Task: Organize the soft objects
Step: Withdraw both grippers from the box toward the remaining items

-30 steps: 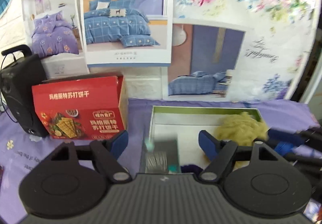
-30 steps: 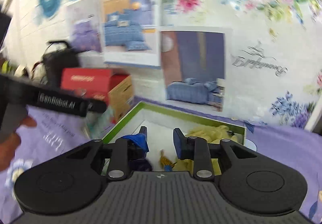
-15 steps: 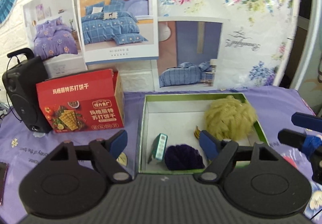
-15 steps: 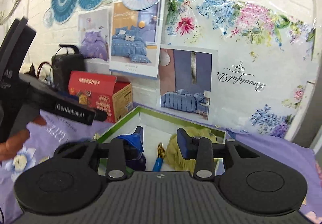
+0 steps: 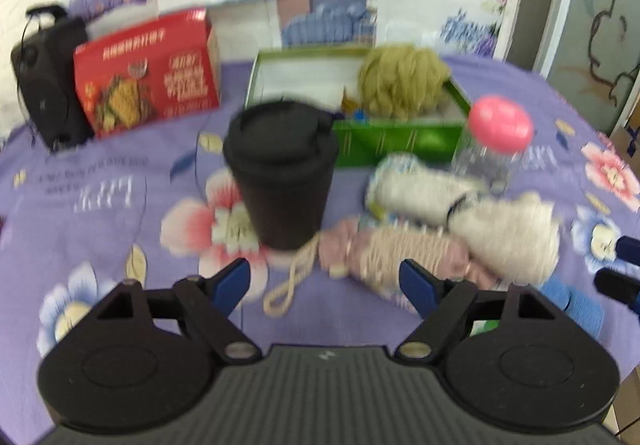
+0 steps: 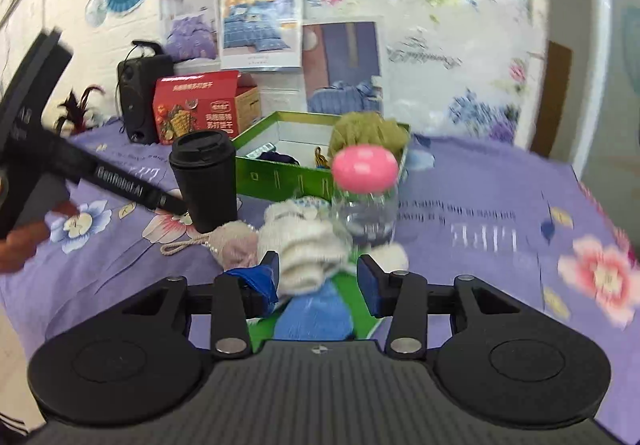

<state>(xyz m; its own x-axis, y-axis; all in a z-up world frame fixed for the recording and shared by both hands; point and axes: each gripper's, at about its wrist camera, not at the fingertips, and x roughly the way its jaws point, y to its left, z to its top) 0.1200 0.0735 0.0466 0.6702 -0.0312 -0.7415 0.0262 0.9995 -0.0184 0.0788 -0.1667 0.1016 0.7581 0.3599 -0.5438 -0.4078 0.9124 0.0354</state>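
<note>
Both grippers are over the purple cloth, w/ the soft pile ahead of them and the green box (image 5: 400,141) beyond it. Left gripper (image 5: 325,281) is wide open, nothing between its fingers; the pink yarn skein (image 5: 400,253) lies just ahead of its tips, its loose cord toward the left finger, black cup (image 5: 280,173) right behind that. Right gripper (image 6: 318,279) is open at moderate width and empty, w/ the white fluffy sock (image 6: 304,249) just ahead, between the tips, and a blue cloth (image 6: 316,313) below it, close to the gripper body. Olive yarn ball (image 6: 368,133) and a dark purple item already sit in the box, so I'd say we're mid-task: reaching for the next soft piece. Frames are blurred, so contact is hard to call.

Next move, prob: lower onto one soft item, close on its bulk (not the cord), lift over the box's near wall w/o knocking the pink-capped bottle (image 6: 365,201) or cup
</note>
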